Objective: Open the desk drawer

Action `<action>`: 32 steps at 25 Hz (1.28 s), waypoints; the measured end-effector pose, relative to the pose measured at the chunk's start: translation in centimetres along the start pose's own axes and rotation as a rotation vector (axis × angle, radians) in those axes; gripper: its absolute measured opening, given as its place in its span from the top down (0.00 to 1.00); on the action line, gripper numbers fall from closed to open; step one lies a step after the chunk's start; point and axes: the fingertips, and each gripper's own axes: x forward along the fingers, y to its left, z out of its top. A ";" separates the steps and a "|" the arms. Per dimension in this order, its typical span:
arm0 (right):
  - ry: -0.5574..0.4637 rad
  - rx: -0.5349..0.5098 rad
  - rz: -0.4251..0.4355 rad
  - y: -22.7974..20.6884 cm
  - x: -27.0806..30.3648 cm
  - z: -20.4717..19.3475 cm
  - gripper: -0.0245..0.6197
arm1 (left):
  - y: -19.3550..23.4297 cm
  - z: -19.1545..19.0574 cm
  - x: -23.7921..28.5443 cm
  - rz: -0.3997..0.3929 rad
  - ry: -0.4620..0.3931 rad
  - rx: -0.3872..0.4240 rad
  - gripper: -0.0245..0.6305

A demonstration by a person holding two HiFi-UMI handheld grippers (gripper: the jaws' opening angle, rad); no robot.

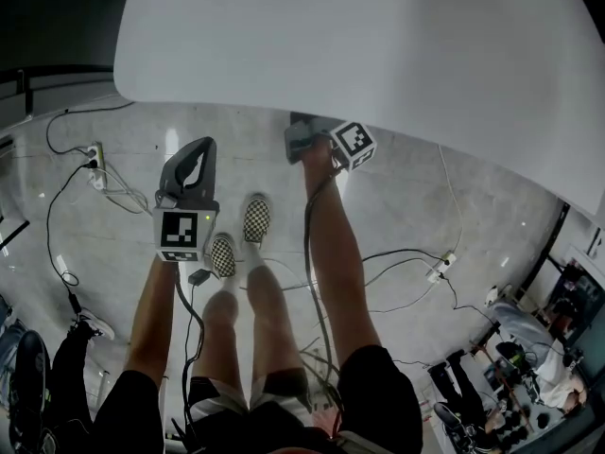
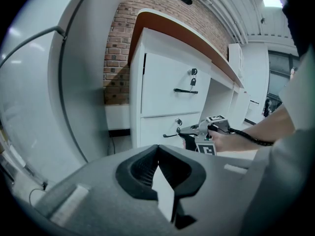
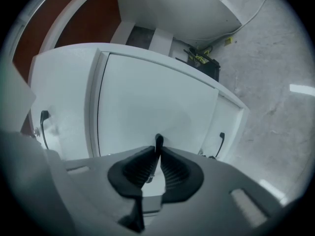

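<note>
The white drawer unit [image 2: 167, 85] stands under the desk top [image 1: 359, 36]; each of its drawers has a black bar handle. In the right gripper view my right gripper [image 3: 158, 149] is shut on the black handle [image 3: 158, 140] of the middle drawer [image 3: 152, 107]. The left gripper view shows that same gripper [image 2: 189, 132] at the second drawer's handle [image 2: 172, 134]. In the head view it [image 1: 298, 126] reaches under the desk edge. My left gripper [image 2: 157, 147] hangs back from the drawers, shut on nothing, and shows in the head view [image 1: 203, 143] over the floor.
The neighbouring drawers show their handles [image 3: 221, 141] [image 3: 43, 127]. Cables and power strips [image 1: 95, 159] [image 1: 440, 268] lie on the marble floor round my checkered shoes [image 1: 255, 218]. A large white curved panel [image 2: 39, 82] stands left of the unit, with a brick wall [image 2: 118, 48] behind.
</note>
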 end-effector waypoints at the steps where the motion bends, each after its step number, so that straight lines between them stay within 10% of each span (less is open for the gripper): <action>1: -0.005 0.022 0.006 -0.1 0.0 0.0 0.90 | 0.0 0.0 -0.1 0.001 0.001 0.000 0.95; 32: -0.047 0.143 0.012 -2.4 -5.5 -2.8 0.92 | -0.9 -0.9 -4.5 -0.005 0.004 0.028 0.95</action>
